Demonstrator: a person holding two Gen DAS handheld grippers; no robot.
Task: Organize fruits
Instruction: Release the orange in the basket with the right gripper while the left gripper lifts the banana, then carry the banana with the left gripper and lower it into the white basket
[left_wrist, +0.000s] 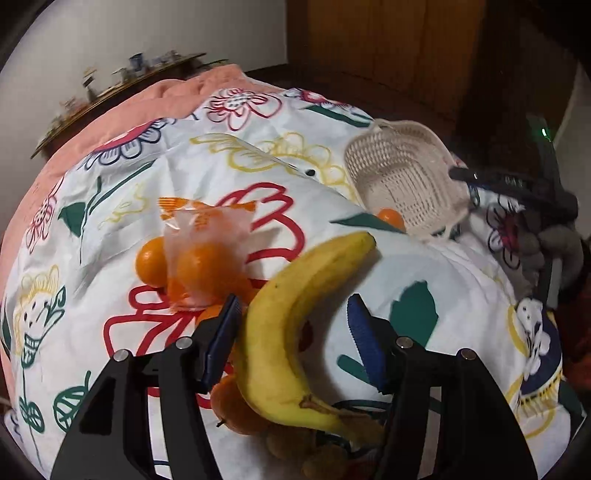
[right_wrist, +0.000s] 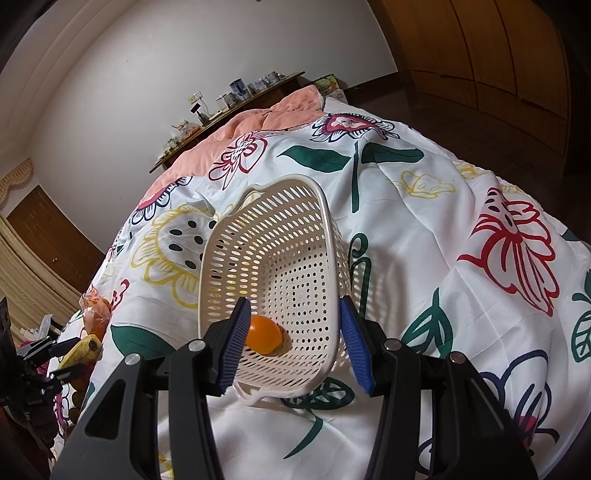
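A yellow banana (left_wrist: 280, 325) lies on the flowered bedspread between the fingers of my left gripper (left_wrist: 293, 301). The left pad touches it and the right pad stands clear, so the gripper is open. Beside it are a loose orange (left_wrist: 149, 266), a bagged orange (left_wrist: 203, 269), another orange (left_wrist: 236, 410) under the banana and small brown fruits (left_wrist: 295, 446). The white slotted basket (right_wrist: 325, 206) is tipped on its side with one orange (right_wrist: 263, 334) inside. My right gripper (right_wrist: 294, 301) is open astride the basket's right wall, with one finger inside and one outside.
The quilt (right_wrist: 461, 221) is soft and rumpled, with a pink blanket (left_wrist: 147, 99) at its far end. Behind that a wooden shelf (right_wrist: 236, 103) holds cups. Wooden wardrobe doors (right_wrist: 498, 55) stand at the right. In the right wrist view the left gripper (right_wrist: 66, 358) and banana (right_wrist: 83, 349) are at the far left.
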